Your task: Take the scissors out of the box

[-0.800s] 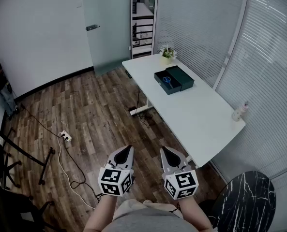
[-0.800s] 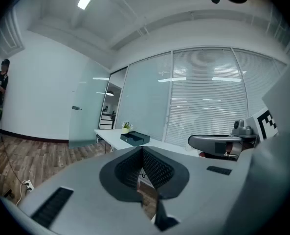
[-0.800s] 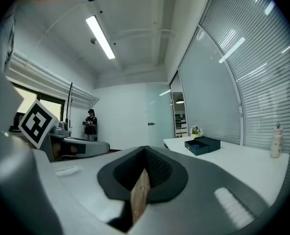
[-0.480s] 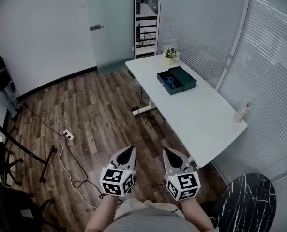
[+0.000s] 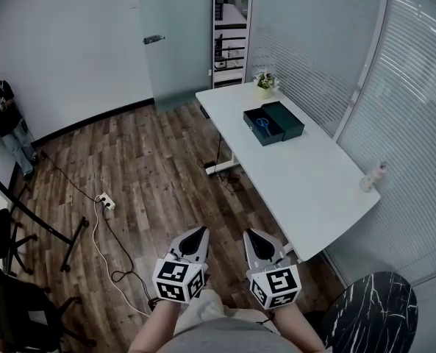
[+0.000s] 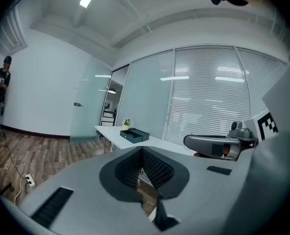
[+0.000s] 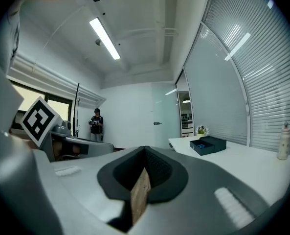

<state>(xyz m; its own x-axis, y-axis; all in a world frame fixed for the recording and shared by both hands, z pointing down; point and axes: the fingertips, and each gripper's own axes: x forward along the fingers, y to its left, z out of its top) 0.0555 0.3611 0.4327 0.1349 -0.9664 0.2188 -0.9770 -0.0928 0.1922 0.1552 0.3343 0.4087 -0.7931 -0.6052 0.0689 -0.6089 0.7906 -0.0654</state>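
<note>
A dark open box (image 5: 273,123) lies on the far part of the white table (image 5: 306,175), its lid beside it. Blue-handled scissors (image 5: 262,122) lie inside. The box also shows small and far off in the left gripper view (image 6: 134,136) and the right gripper view (image 7: 208,145). My left gripper (image 5: 195,234) and right gripper (image 5: 251,235) hang side by side over the wooden floor, far short of the table. Both point forward with jaws together and nothing in them, as their own views show (image 6: 142,148) (image 7: 145,148).
A potted plant (image 5: 264,81) stands at the table's far end and a white bottle (image 5: 373,176) at its right edge. A round black marble table (image 5: 372,307) is at lower right. A power strip (image 5: 104,203), cables and black chairs (image 5: 4,271) lie left. A person (image 5: 1,112) stands by the left wall.
The head view has swung a little, so the table and box sit slightly further right and lower in the frame. Both grippers show a bit lower, still shut and side by side.
</note>
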